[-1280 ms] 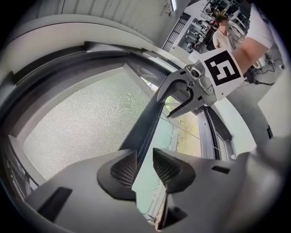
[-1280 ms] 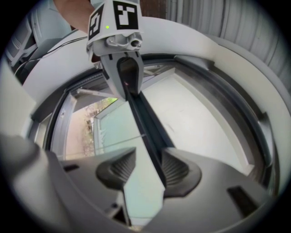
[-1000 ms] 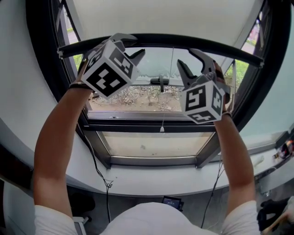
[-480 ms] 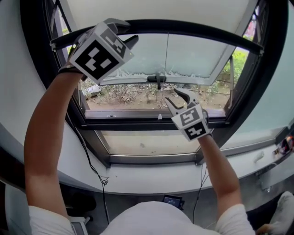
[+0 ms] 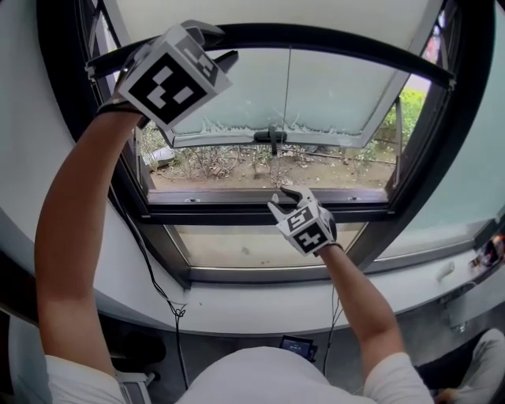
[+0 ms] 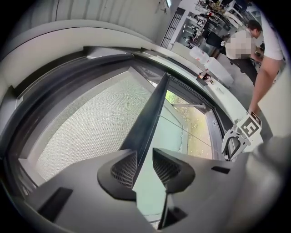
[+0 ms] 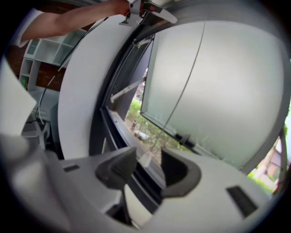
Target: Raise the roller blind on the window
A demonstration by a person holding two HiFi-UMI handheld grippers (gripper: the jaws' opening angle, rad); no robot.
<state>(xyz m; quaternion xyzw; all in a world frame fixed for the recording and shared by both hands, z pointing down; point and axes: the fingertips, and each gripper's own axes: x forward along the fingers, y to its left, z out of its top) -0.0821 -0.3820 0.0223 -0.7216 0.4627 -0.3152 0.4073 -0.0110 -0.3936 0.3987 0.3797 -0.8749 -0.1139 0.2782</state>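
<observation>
The pale roller blind (image 5: pixel 260 12) is drawn partway up, and its black bottom bar (image 5: pixel 331 43) spans the window top. My left gripper (image 5: pixel 215 45) is up at the bar's left end, one finger above it and one below, closed on it. In the left gripper view the bar (image 6: pixel 152 109) runs in between the pads of the left gripper (image 6: pixel 144 166). A thin pull cord (image 5: pixel 286 95) hangs from the bar. My right gripper (image 5: pixel 282 199) is low at the cord's end, open. In the right gripper view the white cord toggle (image 7: pixel 144 158) sits loose between the right gripper's (image 7: pixel 148 166) fingers.
Behind the blind a tilted window sash with a dark handle (image 5: pixel 271 136) leans inward. A white sill (image 5: pixel 260 304) curves below, with a black cable (image 5: pixel 170 292) hanging over it. A person (image 6: pixel 268 59) stands in the room behind.
My right gripper has left the bar and dropped to the cord's lower end. The left gripper and the bar have risen slightly.
</observation>
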